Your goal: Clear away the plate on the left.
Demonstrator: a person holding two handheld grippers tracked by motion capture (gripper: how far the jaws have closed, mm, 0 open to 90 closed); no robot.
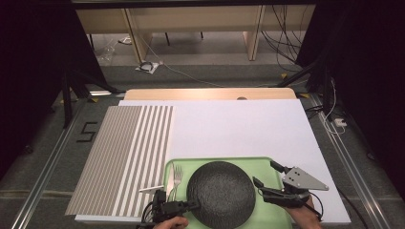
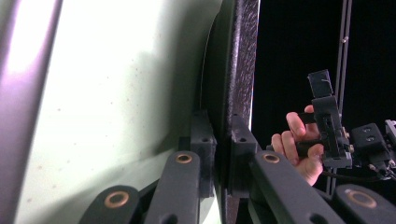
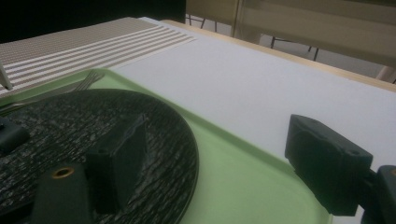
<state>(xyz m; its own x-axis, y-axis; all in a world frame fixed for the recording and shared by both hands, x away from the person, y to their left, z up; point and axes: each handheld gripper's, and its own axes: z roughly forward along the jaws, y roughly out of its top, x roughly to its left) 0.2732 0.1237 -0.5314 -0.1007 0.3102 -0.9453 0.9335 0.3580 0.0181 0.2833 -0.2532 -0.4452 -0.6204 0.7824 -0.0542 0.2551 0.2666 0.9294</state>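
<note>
The left gripper (image 1: 193, 206) is clamped on the near-left rim of the black plate (image 1: 220, 192) lying in the green tray (image 1: 267, 164); the right gripper (image 1: 266, 175) waits wide open, empty, at its right edge

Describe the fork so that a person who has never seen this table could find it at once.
Look at the green tray at the near edge of the table. The fork lies along its left side, between the tray's rim and the round black plate. It is the slim, shiny metal piece with tines pointing away from the person.
</note>
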